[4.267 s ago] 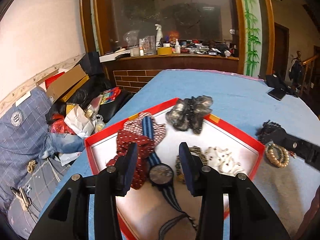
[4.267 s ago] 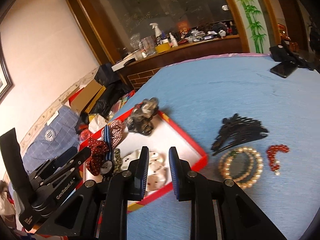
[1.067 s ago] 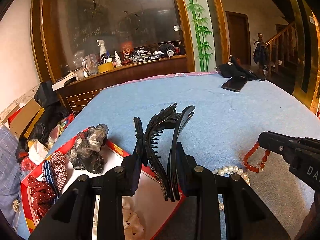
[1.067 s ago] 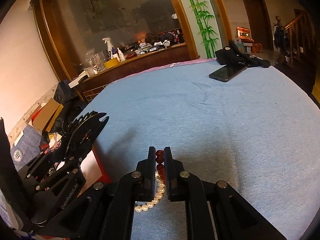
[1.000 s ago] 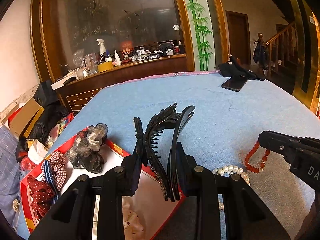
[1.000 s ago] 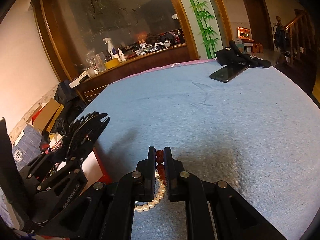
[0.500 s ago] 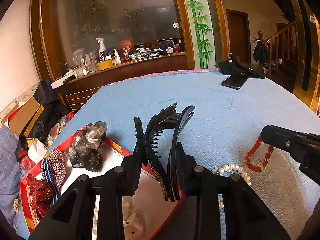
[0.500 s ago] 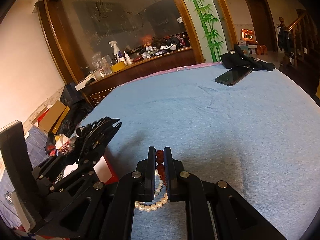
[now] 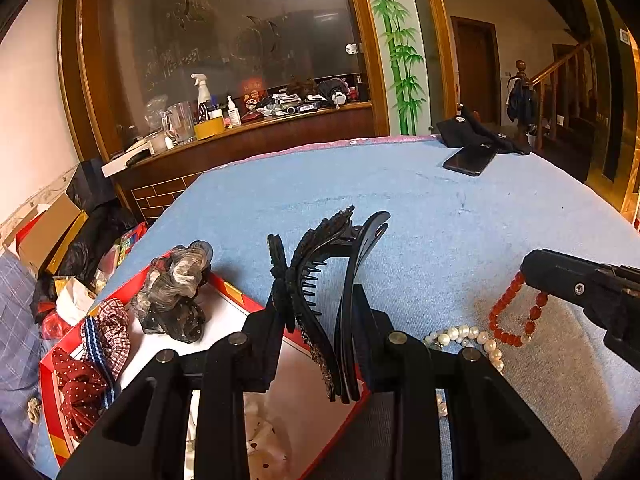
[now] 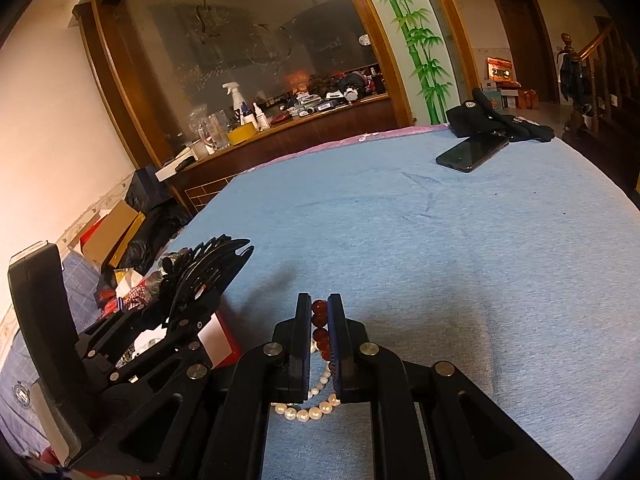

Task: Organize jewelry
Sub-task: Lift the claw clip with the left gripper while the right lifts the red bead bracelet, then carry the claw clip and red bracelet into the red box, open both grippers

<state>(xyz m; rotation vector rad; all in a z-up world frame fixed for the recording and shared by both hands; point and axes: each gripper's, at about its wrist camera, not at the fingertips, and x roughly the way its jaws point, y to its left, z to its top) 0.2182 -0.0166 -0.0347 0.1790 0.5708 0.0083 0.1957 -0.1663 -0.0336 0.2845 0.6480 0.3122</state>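
My left gripper [image 9: 316, 320] is shut on a large black hair claw clip [image 9: 320, 280], held upright above the near corner of the red-rimmed white tray [image 9: 224, 286]. My right gripper [image 10: 319, 320] is shut on a red bead bracelet [image 10: 320, 334], which dangles from its tips [image 9: 510, 312] over the blue tablecloth. A pearl bracelet [image 9: 468, 340] lies on the cloth just below the red beads, and shows under the right fingers as pearl beads [image 10: 308, 410]. In the tray lie a grey scrunchie [image 9: 176, 280], a red dotted scrunchie [image 9: 80, 388] and a striped strap.
A black phone [image 9: 470, 159] and a dark cloth bag [image 9: 472, 128] sit at the table's far right. A wooden counter with bottles [image 9: 248, 116] stands behind the table. Boxes and bags [image 9: 68, 240] pile on the floor at left. The blue cloth [image 10: 440, 240] stretches ahead.
The right gripper has lifted the red bracelet slightly, so it hangs freer above the pearls. The left gripper has kept its hold on the claw clip without moving.
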